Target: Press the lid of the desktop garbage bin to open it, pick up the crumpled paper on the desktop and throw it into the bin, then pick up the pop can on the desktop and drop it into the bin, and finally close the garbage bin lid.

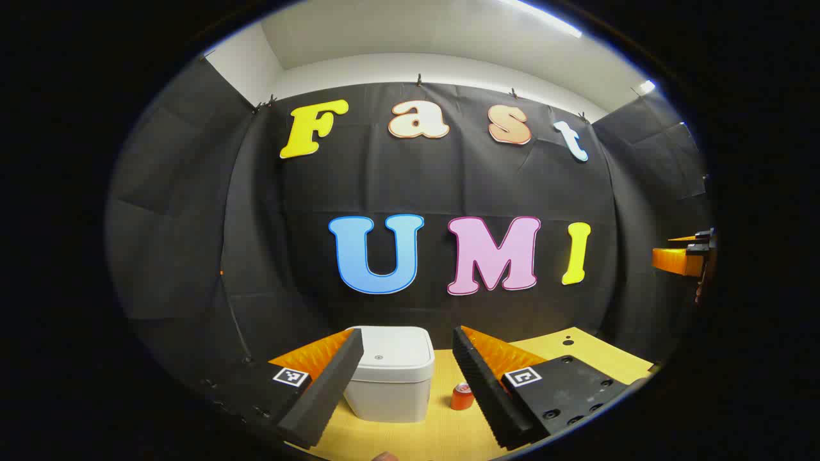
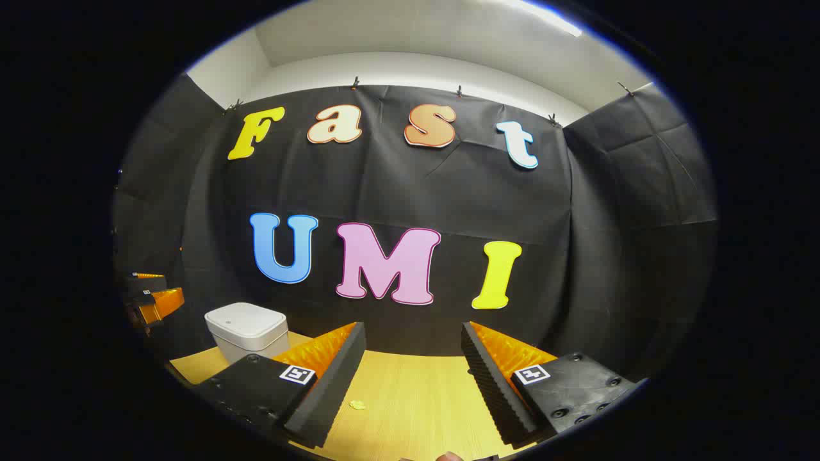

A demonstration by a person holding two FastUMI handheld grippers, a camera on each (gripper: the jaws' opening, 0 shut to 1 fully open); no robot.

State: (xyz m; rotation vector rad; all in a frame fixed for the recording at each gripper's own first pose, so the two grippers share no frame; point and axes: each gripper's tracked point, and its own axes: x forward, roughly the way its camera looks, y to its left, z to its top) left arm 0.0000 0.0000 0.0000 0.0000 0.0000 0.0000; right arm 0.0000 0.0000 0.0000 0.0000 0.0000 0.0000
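So far nothing done. Left gripper (image 1: pixel 407 384) spread wide, empty, aimed at the bin (image 1: pixel 391 374) just ahead, lid (image 1: pixel 392 351) shut. Pop can (image 1: pixel 461 396) upright, long axis vertical, just right of the bin. Right gripper (image 2: pixel 410 387) wide, empty; a small crumpled scrap (image 2: pixel 357 404), maybe the paper, near.
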